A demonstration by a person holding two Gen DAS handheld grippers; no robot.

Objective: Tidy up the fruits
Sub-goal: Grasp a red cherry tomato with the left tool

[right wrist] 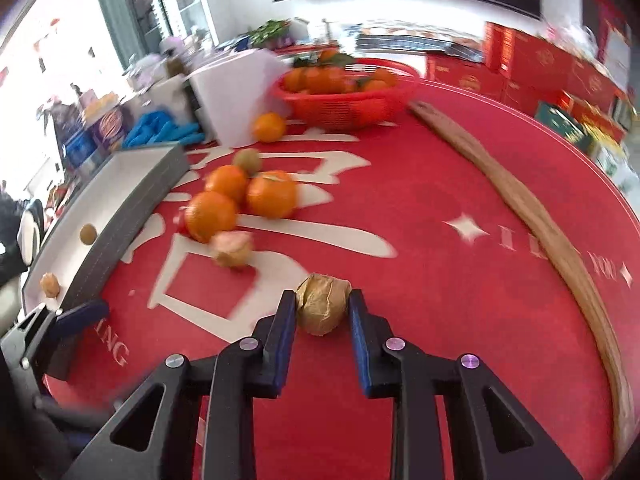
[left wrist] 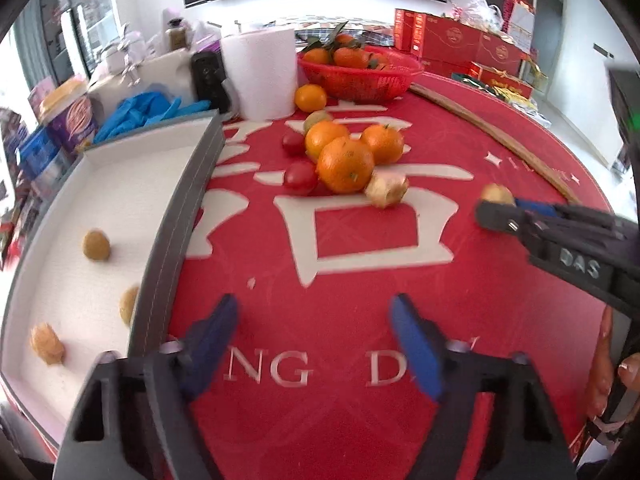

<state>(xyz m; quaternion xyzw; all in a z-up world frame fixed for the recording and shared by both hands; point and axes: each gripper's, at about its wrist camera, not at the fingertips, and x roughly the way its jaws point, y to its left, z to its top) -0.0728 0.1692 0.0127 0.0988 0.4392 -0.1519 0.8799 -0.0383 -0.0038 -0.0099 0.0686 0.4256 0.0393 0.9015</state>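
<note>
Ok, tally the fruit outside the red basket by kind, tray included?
Oranges: 4
Cherry tomatoes: 2
Green fruit: 1
Small tan fruits: 5, with 3 in the tray, 1 on the cloth, 1 in the right claw
Total: 12

On the table (left wrist: 500,152), the tray (left wrist: 176,216) holding three husked fruits (left wrist: 96,245) lies at nine o'clock, the orange pile (left wrist: 345,165) at centre, the basket (left wrist: 360,76) at twelve, a wooden stick (left wrist: 492,136) at two.
</note>
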